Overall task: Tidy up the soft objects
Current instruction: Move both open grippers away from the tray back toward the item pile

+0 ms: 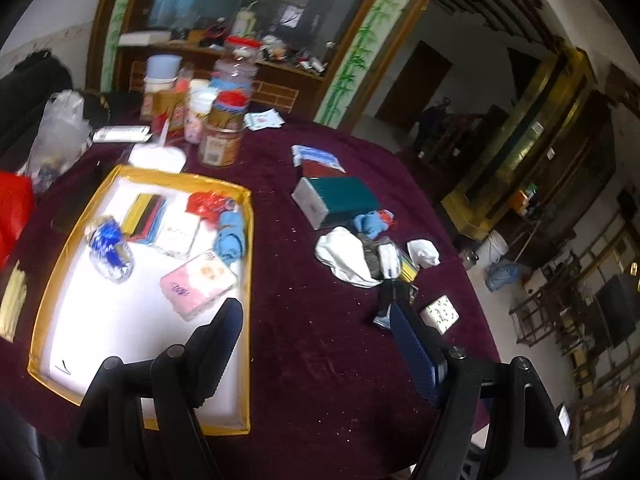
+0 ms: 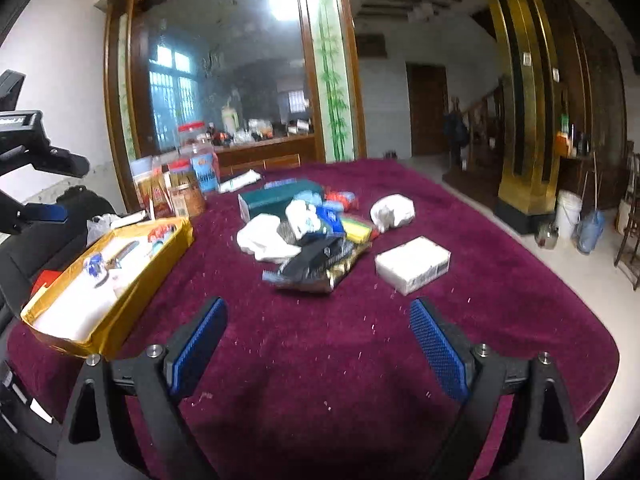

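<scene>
Whereas the left wrist view looked down into the gold-rimmed tray (image 1: 245, 216), showing a pink tissue pack (image 1: 199, 282), a blue cloth (image 1: 231, 236) and a red bag (image 1: 208, 203) lying inside it, the right wrist view showed only the tray's near wall, to the left of its fingers. That view alone revealed a white wrapped pack (image 2: 412, 264) ahead of the right finger. Both views showed the pile of soft objects (image 2: 308, 236) ahead on the maroon tablecloth (image 2: 320, 360). The left gripper (image 1: 316, 344) and right gripper (image 2: 318, 344) were both spread wide, empty, touching nothing.
</scene>
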